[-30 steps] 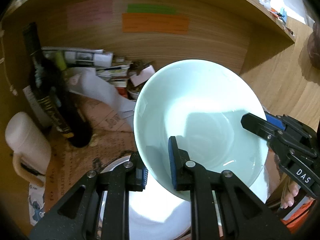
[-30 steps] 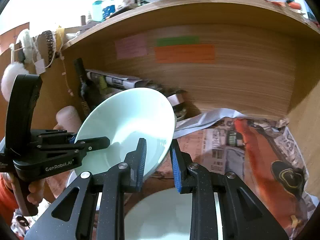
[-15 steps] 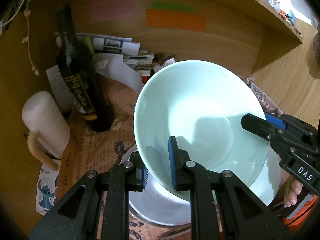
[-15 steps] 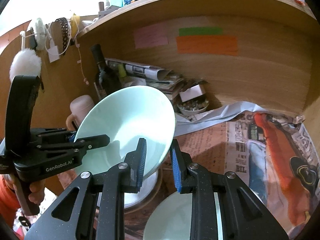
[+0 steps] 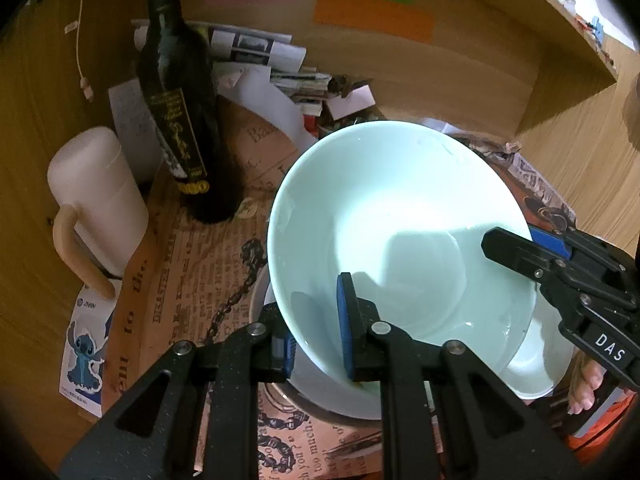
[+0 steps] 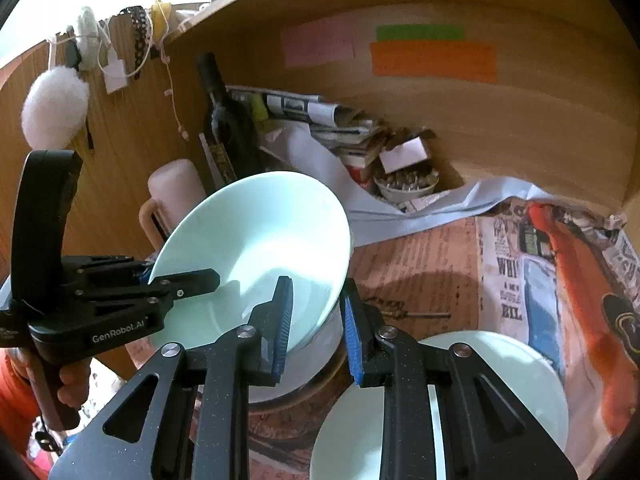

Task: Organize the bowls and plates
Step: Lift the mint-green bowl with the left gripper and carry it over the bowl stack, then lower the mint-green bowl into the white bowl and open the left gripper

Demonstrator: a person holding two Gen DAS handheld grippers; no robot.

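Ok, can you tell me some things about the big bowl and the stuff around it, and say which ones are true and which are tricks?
1. Both grippers pinch the pale green bowl by its rim. True: the left gripper and the right gripper each clamp an edge.
2. The bowl is level. False: it is tilted.
3. A dark bottle stands behind the bowl. True.
4. The white mug lies on its side. False: it stands upright.
5. The bowl is full of soup. False: it is empty.

Both claws were matte black plastic with silver screws and ribbed blue pads [image 5: 344, 320]. The left claw [image 6: 180, 284] bore white "GenRobot.AI" lettering, the right claw [image 5: 516, 244] a "DAS" label. The person wore orange sleeves [image 6: 16, 396].
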